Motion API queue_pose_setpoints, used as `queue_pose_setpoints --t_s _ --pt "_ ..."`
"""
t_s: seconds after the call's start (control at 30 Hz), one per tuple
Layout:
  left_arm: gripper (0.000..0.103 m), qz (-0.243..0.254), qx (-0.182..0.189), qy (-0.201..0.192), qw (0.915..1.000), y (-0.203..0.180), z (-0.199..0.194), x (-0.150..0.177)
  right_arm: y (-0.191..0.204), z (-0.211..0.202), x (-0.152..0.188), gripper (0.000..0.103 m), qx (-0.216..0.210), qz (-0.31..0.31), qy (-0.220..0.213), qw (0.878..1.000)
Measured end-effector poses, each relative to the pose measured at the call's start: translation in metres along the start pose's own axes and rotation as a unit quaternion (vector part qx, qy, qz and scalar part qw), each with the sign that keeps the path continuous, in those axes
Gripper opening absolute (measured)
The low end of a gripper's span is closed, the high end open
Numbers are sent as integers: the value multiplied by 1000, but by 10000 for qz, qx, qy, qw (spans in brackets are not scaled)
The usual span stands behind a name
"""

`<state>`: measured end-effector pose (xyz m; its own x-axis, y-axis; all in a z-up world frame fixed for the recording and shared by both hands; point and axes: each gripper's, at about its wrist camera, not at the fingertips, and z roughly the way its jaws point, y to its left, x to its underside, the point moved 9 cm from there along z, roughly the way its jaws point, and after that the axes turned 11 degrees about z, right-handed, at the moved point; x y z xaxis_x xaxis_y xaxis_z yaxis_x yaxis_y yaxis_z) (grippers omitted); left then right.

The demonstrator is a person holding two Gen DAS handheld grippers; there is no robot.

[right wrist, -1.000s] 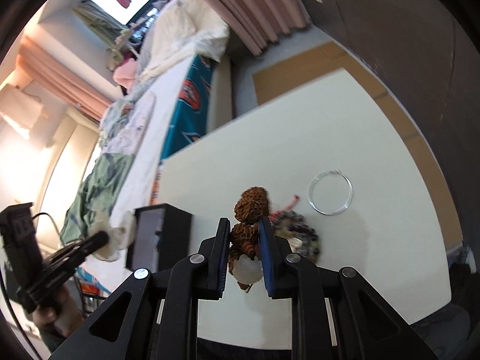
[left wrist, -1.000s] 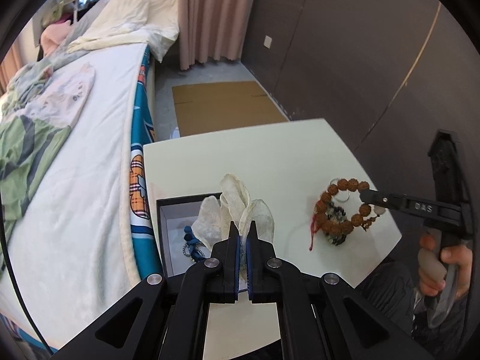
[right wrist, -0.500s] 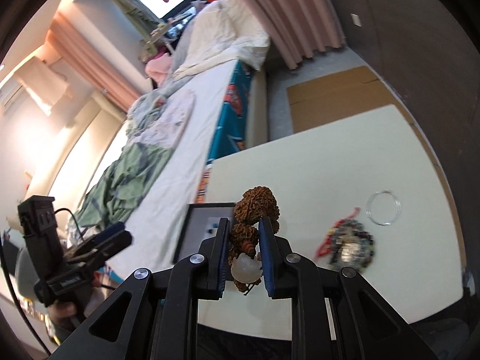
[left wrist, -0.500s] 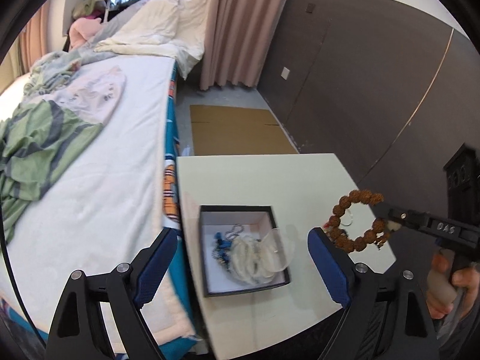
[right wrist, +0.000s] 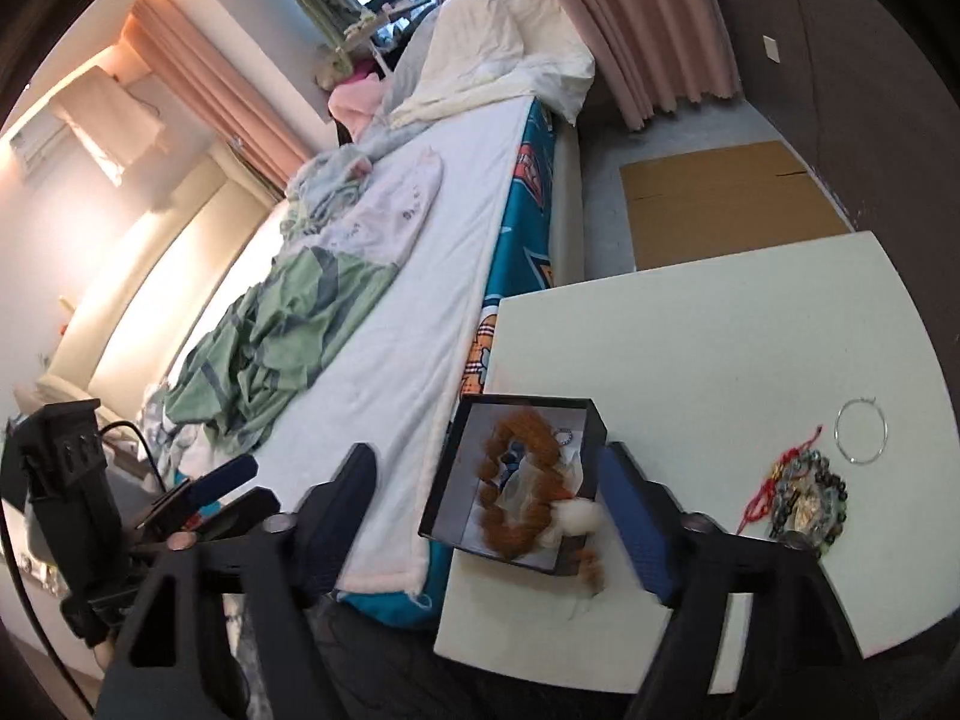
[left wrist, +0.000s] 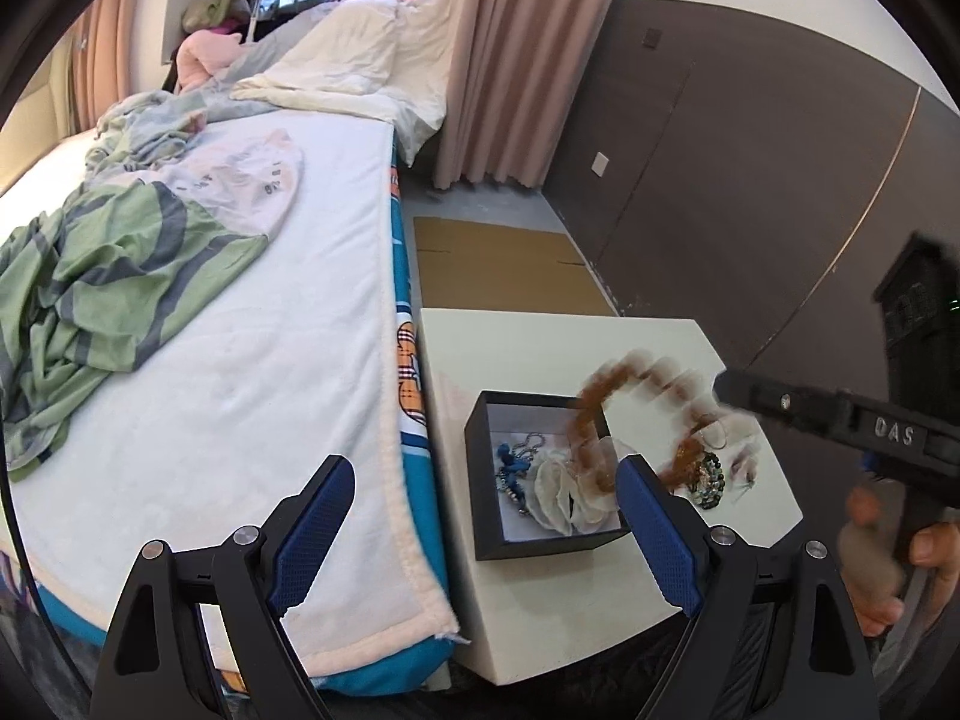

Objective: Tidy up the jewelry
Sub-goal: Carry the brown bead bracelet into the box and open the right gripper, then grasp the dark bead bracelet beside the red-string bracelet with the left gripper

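Observation:
A black jewelry box (left wrist: 480, 483) (right wrist: 447, 474) stands near the bed-side edge of the cream table (left wrist: 540, 348) (right wrist: 690, 348). It holds a white shell piece (left wrist: 558, 495) and a blue item (left wrist: 510, 462). A brown bead bracelet (right wrist: 510, 486) (left wrist: 606, 384), motion-blurred, is falling free over the box. My right gripper (right wrist: 495, 510) is open just above it. My left gripper (left wrist: 480, 531) is open and empty, held back above the box. A dark bead bracelet with red cord (right wrist: 807, 495) (left wrist: 705, 477) and a thin silver ring (right wrist: 861, 432) lie on the table.
A bed (left wrist: 240, 330) with a white blanket and green striped cloth (left wrist: 102, 276) runs along the table's left side. Flat cardboard (left wrist: 504, 267) lies on the floor beyond the table. A dark wall panel (left wrist: 750, 180) stands to the right.
My right gripper moved over the box and opened, letting go of the brown bead bracelet. My left gripper, which dropped the shell piece into the box earlier, has drawn further back.

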<state>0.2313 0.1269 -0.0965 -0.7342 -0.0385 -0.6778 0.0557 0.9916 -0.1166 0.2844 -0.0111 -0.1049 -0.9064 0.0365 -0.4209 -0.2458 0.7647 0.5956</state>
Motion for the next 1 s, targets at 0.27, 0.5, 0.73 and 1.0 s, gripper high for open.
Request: queue_pose_setpoints --t_s 0.27,0.5,0.73,1.0 --pt "89 118 81 -13 9999 -12 -3 3 -48 -41 12 78 219 431 -214 9986" --pt "89 290 179 0 9994 -42 -1 0 -89 -81 19 78 415 723 -505 9952" --pt "89 574 309 43 9979 -85 4 -3 -119 -107 24 79 456 893 -645 9929" --pt "89 877 427 164 9951 -132 20 -7 -156 -128 29 83 561 1049 -827 9895"
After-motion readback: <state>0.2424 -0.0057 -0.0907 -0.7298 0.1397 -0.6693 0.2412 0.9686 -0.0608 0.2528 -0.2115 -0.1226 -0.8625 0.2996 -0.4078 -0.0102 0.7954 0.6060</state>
